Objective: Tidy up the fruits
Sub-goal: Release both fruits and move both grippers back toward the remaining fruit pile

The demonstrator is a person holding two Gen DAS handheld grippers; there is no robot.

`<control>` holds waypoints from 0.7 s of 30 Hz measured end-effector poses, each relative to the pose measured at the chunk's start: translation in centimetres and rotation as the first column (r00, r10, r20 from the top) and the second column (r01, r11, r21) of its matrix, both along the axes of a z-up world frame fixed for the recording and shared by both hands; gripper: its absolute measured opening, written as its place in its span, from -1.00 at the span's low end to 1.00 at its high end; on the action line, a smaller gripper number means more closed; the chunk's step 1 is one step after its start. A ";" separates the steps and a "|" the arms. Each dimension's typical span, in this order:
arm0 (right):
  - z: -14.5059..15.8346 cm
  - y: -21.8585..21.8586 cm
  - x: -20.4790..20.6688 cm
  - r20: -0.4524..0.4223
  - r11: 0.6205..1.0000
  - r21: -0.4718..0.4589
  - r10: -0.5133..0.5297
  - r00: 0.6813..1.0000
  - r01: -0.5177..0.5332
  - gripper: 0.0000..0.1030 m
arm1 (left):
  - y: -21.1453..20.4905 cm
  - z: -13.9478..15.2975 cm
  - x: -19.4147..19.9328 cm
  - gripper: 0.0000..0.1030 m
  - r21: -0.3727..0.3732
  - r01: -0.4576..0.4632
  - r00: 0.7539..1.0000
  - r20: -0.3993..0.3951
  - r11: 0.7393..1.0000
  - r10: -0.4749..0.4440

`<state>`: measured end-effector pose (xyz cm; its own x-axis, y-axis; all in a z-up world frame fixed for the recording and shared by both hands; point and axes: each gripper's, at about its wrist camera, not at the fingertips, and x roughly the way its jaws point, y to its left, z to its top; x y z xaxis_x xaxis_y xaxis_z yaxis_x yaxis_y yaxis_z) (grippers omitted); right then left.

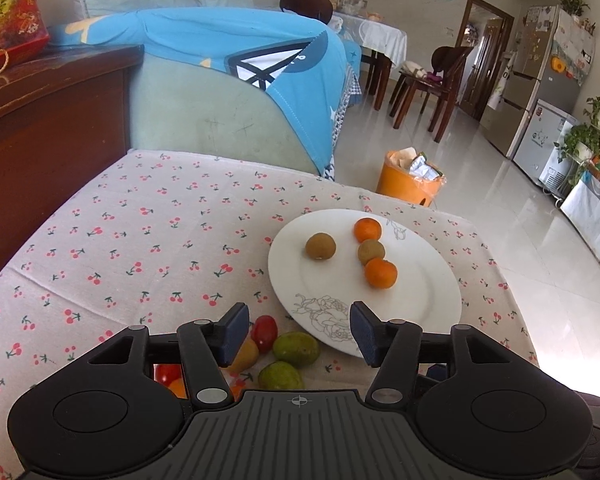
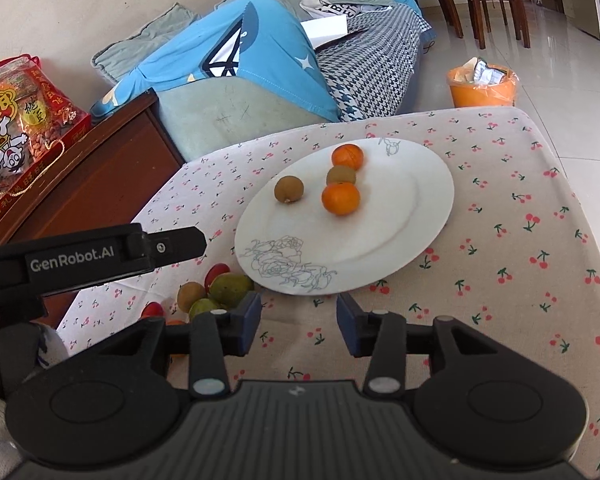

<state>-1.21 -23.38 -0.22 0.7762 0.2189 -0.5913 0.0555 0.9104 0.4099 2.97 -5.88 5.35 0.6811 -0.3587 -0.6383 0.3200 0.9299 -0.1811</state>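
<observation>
— Where are your claws right now?

— My left claw (image 1: 296, 330) stands apart with nothing between its pads, above the near rim of the white plate (image 1: 428, 292) and the loose fruit beside it. My right claw (image 2: 298, 322) is parted too, more narrowly, and empty, over the cherry-print cloth of the counter (image 2: 500, 240) just short of the plate.

— What is on the plate?

— Two oranges and two brown kiwis. One kiwi (image 2: 288, 189) lies alone toward the left; the other kiwi (image 2: 341, 175) sits between the far orange (image 2: 347, 156) and the near orange (image 2: 340, 198), touching both as far as I can tell.

— And off the plate?

— A small heap on the cloth by the plate's near left edge: a red tomato (image 1: 265, 333), two green fruits (image 1: 295, 349), one yellowish piece (image 1: 245, 356), and more red and orange bits half hidden under my left claw.

— Anything past the counter?

— An orange bin (image 1: 410, 182) on the floor.
</observation>
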 end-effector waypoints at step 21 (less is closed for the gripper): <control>-1.4 2.0 -3.8 -0.060 0.998 -0.046 0.048 0.997 -0.051 -0.06 | 5.7 -1.3 -4.2 0.08 0.031 -0.129 0.991 -0.043 0.991 0.131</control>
